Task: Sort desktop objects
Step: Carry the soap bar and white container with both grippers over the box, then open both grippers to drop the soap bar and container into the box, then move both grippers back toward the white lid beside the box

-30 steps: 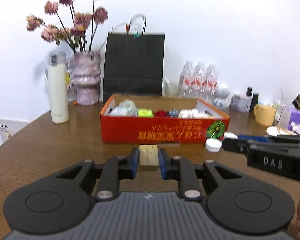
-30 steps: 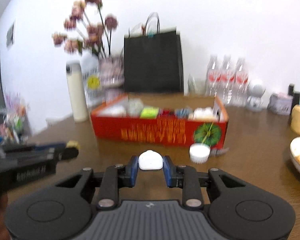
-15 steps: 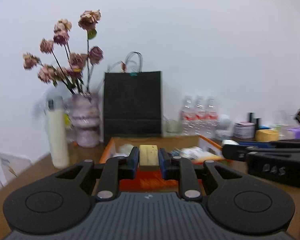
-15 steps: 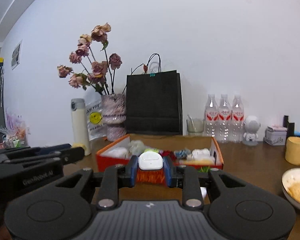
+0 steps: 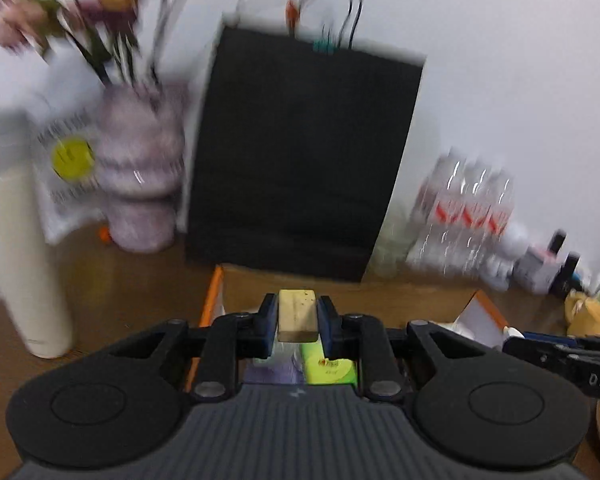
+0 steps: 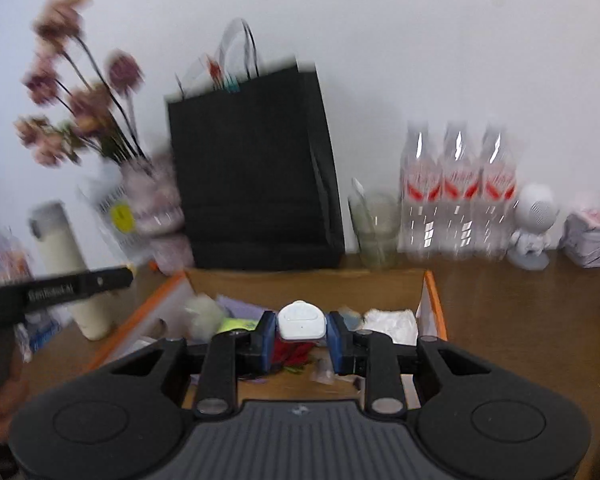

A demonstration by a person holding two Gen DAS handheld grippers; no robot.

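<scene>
My left gripper (image 5: 297,317) is shut on a small tan block (image 5: 297,314), held above the left part of the orange-rimmed cardboard box (image 5: 214,292). Under it lie a green packet (image 5: 330,366) and a purple item (image 5: 274,370). My right gripper (image 6: 301,326) is shut on a small white rounded case (image 6: 301,321), hanging over the middle of the same box (image 6: 432,292). Inside the box I see a white crumpled bag (image 6: 390,322), a red item (image 6: 294,350) and a pale ball (image 6: 204,312). The left gripper's body (image 6: 60,286) shows at the left edge of the right wrist view.
Behind the box stand a black paper bag (image 6: 252,172), a vase of dried flowers (image 5: 140,184), a cream flask (image 5: 24,264), three water bottles (image 6: 456,192), a glass (image 6: 374,232) and a small white figurine (image 6: 534,224). A person's hand (image 6: 2,404) is at the left edge.
Both grippers have moved forward from in front of the box to above its inside, each still holding its object. The bag and vase now loom closer.
</scene>
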